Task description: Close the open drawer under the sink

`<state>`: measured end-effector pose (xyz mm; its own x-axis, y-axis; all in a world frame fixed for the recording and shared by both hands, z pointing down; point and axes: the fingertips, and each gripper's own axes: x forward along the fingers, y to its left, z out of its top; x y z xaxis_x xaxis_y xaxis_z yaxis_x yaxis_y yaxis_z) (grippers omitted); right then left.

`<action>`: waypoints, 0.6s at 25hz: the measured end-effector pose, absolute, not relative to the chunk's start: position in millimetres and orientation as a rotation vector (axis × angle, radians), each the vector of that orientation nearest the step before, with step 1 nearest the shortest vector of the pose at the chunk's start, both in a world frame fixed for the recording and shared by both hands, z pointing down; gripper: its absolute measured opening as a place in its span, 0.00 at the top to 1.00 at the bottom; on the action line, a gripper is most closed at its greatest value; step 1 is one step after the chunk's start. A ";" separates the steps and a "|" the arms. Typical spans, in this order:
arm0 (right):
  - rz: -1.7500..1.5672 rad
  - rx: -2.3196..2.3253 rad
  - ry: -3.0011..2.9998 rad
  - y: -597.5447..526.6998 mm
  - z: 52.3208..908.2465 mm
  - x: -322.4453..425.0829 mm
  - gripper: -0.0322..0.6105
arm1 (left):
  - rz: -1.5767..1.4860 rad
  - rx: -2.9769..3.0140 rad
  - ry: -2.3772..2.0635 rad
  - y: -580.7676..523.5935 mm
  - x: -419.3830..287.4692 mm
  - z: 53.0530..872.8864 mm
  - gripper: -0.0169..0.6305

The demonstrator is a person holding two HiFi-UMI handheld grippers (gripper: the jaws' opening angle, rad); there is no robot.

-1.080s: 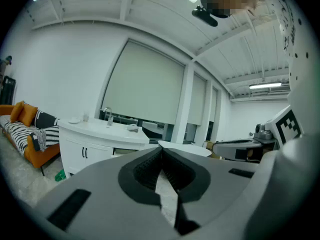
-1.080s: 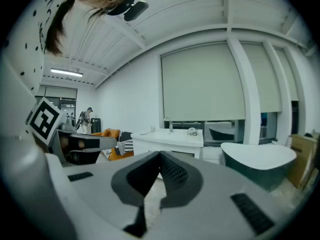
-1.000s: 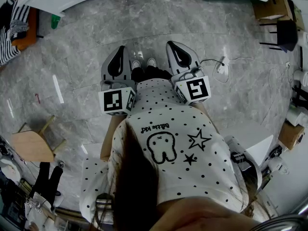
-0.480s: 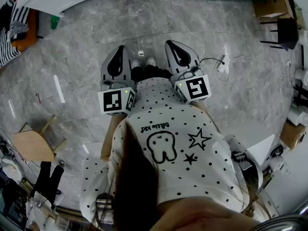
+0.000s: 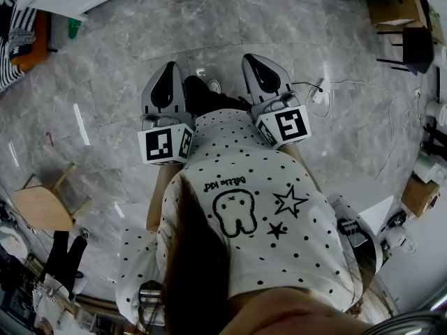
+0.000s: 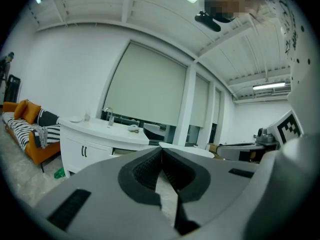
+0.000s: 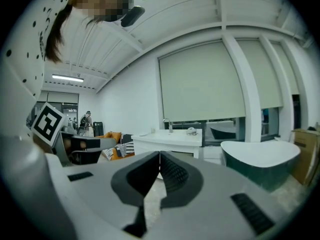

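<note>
Both the left claw (image 6: 162,148) and right claw (image 7: 159,151) are pressed together, empty. The drawer (image 6: 124,151) under the sink (image 6: 100,129) looks open. It probably slides stiffly, so push its flat front.

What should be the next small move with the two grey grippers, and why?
Probably step forward toward the white sink cabinet. Both the left gripper and the right gripper are shut and empty, and the cabinet stands well ahead across the grey marble floor, out of reach. Its drawer is too small to judge from here.
</note>
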<state>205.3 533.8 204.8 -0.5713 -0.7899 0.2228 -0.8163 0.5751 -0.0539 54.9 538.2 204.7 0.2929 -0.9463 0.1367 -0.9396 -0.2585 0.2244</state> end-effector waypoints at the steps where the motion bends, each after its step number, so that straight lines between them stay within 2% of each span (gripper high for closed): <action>1: 0.227 1.350 -2.631 530.7 205.6 207.6 0.93 | -0.032 2.295 -1.737 535.1 54.1 203.9 0.96; 7: 0.251 1.323 -2.625 499.0 215.0 193.9 0.93 | -0.024 2.252 -1.784 502.8 29.3 207.5 0.96; 15: 0.269 1.374 -2.587 371.4 217.0 122.4 0.93 | -0.028 2.261 -1.721 376.5 -39.9 212.7 0.96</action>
<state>122.4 371.4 217.0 -0.5480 -0.7953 0.2592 -0.8316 0.5515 -0.0662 -39.9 376.5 212.7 0.2826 -0.9452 0.1635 -0.9393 -0.2381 0.2469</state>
